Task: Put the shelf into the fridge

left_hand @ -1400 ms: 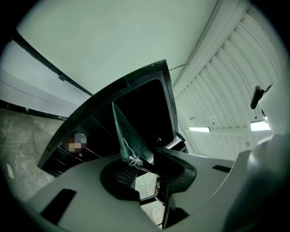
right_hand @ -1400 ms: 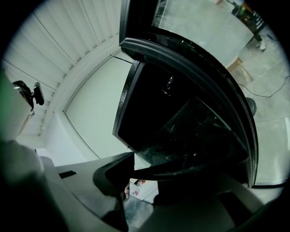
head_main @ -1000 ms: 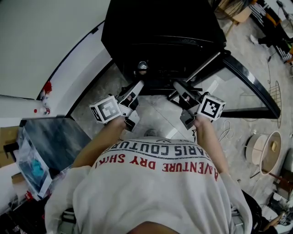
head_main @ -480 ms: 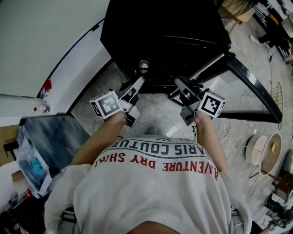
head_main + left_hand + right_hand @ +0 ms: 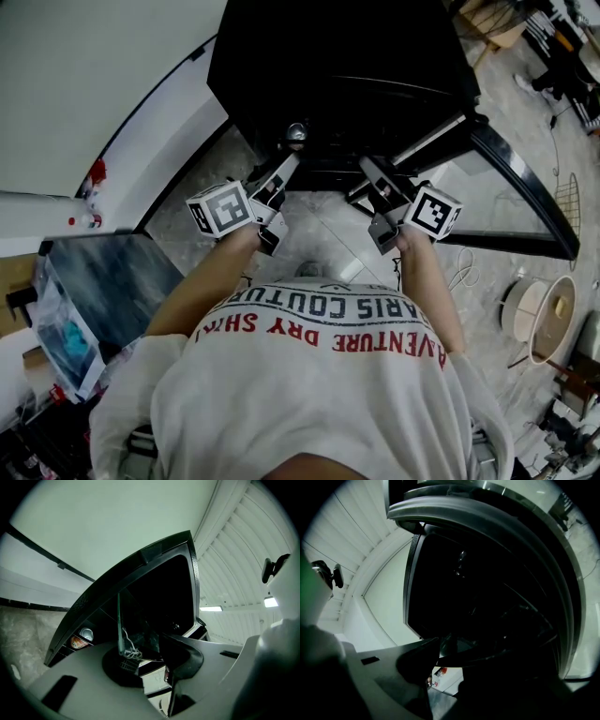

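A black mini fridge (image 5: pixel 337 56) stands open in front of me, its door (image 5: pixel 511 178) swung out to the right. I hold a clear glass shelf (image 5: pixel 323 195) level between both grippers, just in front of the opening. My left gripper (image 5: pixel 284 172) is shut on the shelf's left side. In the left gripper view the greenish glass edge (image 5: pixel 119 620) runs between the jaws of that gripper (image 5: pixel 145 651). My right gripper (image 5: pixel 372 175) is shut on the right side. The right gripper view is dark, and the shelf (image 5: pixel 497 654) shows only dimly beside the gripper (image 5: pixel 440 660).
A drink can (image 5: pixel 296 132) sits inside the fridge at the left, also showing as the can (image 5: pixel 86 633) in the left gripper view. A white wall (image 5: pixel 94 84) runs along the left. A grey box (image 5: pixel 112 281) lies lower left, a round wooden stool (image 5: pixel 544 314) and cables (image 5: pixel 461 267) at the right.
Both grippers have moved a little toward the fridge opening, carrying the shelf with them. The grip on the shelf looks the same.
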A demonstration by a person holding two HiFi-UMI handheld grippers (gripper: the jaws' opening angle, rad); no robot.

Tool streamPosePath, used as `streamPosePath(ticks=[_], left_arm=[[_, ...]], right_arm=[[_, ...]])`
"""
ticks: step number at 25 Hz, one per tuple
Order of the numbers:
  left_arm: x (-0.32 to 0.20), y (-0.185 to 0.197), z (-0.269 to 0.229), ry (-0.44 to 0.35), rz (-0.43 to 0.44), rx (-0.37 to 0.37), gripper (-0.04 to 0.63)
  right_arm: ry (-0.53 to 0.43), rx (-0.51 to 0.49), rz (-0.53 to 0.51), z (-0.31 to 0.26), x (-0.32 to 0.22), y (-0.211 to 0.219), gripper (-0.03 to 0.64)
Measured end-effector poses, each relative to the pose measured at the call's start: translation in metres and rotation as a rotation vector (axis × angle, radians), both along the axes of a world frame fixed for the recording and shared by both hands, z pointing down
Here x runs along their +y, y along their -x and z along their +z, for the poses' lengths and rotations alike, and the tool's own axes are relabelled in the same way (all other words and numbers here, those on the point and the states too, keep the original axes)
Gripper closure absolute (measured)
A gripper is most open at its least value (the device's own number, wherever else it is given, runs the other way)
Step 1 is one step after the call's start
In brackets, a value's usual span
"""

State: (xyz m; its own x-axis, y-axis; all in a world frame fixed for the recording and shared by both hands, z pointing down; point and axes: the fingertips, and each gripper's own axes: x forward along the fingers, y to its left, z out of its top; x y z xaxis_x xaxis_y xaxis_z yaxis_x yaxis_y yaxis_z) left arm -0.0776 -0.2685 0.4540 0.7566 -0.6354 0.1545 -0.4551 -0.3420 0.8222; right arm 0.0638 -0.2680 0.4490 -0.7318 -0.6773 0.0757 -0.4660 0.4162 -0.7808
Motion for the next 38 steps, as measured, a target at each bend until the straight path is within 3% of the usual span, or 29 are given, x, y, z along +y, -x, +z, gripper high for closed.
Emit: streamPosePath(ticks=[14,21,25,30,38], left_arm=[[-0.006,0.001,0.005,-0.04,0.02,0.024,0.478],[0.008,-0.009,0.007,-0.147,0.134,-0.023,0.403],[0.02,-0.022,0.013,-0.183,0.213,-0.076,0.397],[0.035,-0.049,0.012,-0.227,0.308,-0.077,0.397],[0.035,-0.075,0.008,-0.267,0.329,-0.086,0.399]], right_arm=[[0.004,-0.007,0.025,0.004,-0.008,0.0,0.499],[0.007,-0.008,0.026,0.005,-0.008,-0.001,0.499],[0.003,-0.004,0.023,0.003,-0.008,0.0,0.499],[-0.004,-0.005,0.019,0.002,-0.009,0.001,0.499],[-0.004,-0.009,0.02,0.004,-0.009,0.001,0.499]])
